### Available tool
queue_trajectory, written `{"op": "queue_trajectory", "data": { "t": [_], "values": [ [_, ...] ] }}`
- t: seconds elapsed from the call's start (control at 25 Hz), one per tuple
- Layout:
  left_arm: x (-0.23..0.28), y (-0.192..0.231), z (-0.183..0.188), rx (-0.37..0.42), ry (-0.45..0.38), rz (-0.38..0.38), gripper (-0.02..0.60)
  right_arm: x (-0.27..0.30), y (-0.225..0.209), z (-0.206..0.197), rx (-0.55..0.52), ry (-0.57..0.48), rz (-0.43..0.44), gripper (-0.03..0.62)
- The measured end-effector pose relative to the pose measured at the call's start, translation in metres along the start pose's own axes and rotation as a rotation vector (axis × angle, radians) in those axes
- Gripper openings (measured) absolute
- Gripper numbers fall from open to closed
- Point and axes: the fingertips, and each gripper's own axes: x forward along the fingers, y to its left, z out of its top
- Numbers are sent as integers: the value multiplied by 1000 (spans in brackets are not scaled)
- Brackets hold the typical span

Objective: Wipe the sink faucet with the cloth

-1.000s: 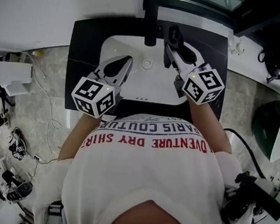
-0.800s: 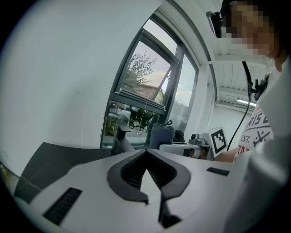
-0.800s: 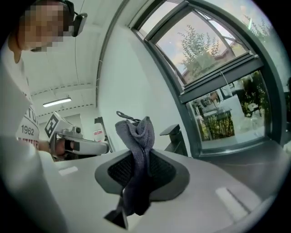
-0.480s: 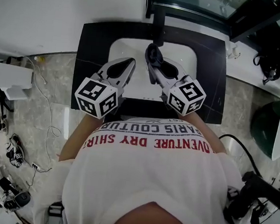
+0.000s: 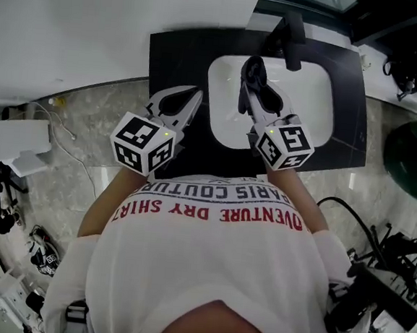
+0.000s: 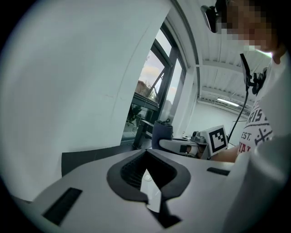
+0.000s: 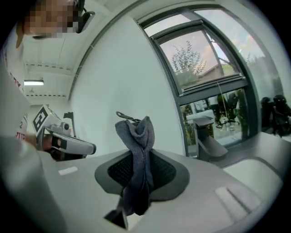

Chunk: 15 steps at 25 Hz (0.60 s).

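Observation:
In the head view a black faucet (image 5: 291, 39) stands at the back of a white sink basin (image 5: 309, 98) set in a black countertop (image 5: 178, 54). My right gripper (image 5: 250, 86) is shut on a dark grey cloth (image 5: 254, 73) and hovers over the basin's left half, a little short and left of the faucet. In the right gripper view the cloth (image 7: 136, 136) sticks up from the right gripper (image 7: 136, 159), with the faucet (image 7: 207, 136) beyond to the right. My left gripper (image 5: 189, 99) is shut on nothing, over the counter left of the basin; its own view shows the left gripper (image 6: 146, 157) empty.
A window runs behind the faucet and a white wall (image 5: 98, 22) lies to the left. A black bag (image 5: 414, 57) sits at the back right and a dark round bin (image 5: 412, 158) at the right. Cables and gear (image 5: 379, 286) lie on the stone floor.
The right gripper with the cloth has moved from right of the faucet to its left and drawn back a little. The left gripper has gone from over the basin to over the counter at its left.

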Motion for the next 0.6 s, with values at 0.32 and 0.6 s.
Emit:
{"op": "queue_trajectory", "data": {
  "t": [0.32,0.6],
  "values": [
    [28,-8,-2,49,64,-177,2,-14,-33,3,-56,-50,-295,77],
    [58,-15,-11,67,139,-240,2,-14,-96,-3,-117,-58,-569,77]
  ]
}}
